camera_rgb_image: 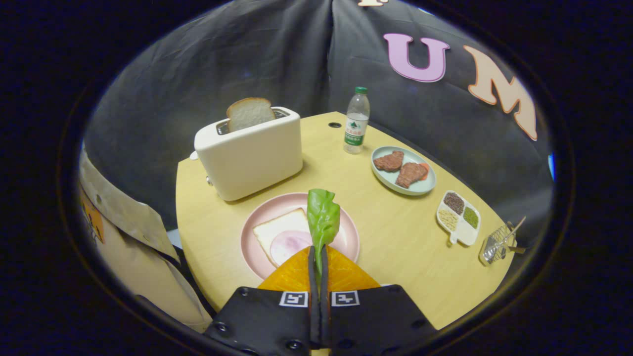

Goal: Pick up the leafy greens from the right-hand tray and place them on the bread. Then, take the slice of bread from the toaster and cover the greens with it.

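My gripper [319, 257] is shut on a green leaf [322, 220], which sticks up from between the fingers. It hangs above the pink plate [252, 232]. On that plate lies a slice of bread [277, 228] with a round of ham [292, 243] on top, just ahead of and left of the fingers. Beyond the plate stands a cream toaster [249, 155] with a second slice of bread [249, 113] poking out of its slot.
A water bottle [356, 121] stands at the far edge of the round wooden table [395, 237]. Right of it are a pale plate with meat pieces [403, 170], a small divided dish of grains [459, 217] and a wire holder [497, 244]. A person's sleeve [128, 237] is at the left.
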Demonstrator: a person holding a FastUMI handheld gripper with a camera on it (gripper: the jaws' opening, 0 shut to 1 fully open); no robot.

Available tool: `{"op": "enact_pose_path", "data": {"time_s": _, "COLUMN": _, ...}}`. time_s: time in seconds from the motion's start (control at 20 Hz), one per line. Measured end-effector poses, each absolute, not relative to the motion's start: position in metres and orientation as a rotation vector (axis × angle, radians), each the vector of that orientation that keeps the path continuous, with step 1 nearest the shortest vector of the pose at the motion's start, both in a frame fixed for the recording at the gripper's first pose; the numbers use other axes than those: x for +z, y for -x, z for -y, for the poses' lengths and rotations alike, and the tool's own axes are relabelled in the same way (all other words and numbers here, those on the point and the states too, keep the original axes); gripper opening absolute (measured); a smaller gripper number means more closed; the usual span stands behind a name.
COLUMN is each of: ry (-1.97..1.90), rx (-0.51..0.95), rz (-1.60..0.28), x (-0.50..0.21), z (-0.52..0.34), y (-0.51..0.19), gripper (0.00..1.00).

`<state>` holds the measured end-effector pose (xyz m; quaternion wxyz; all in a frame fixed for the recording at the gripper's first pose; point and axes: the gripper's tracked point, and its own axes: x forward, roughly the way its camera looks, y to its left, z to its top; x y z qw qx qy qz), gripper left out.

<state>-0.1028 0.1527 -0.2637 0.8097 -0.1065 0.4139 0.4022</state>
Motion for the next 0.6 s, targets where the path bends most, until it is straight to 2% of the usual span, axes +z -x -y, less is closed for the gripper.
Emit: {"op": "enact_pose_path", "data": {"time_s": 0.6, "ry": 0.107, "rx": 1.005, "rz": -0.952, "x": -0.276, "z": -0.244, "y": 0.125, "gripper": 0.03}}
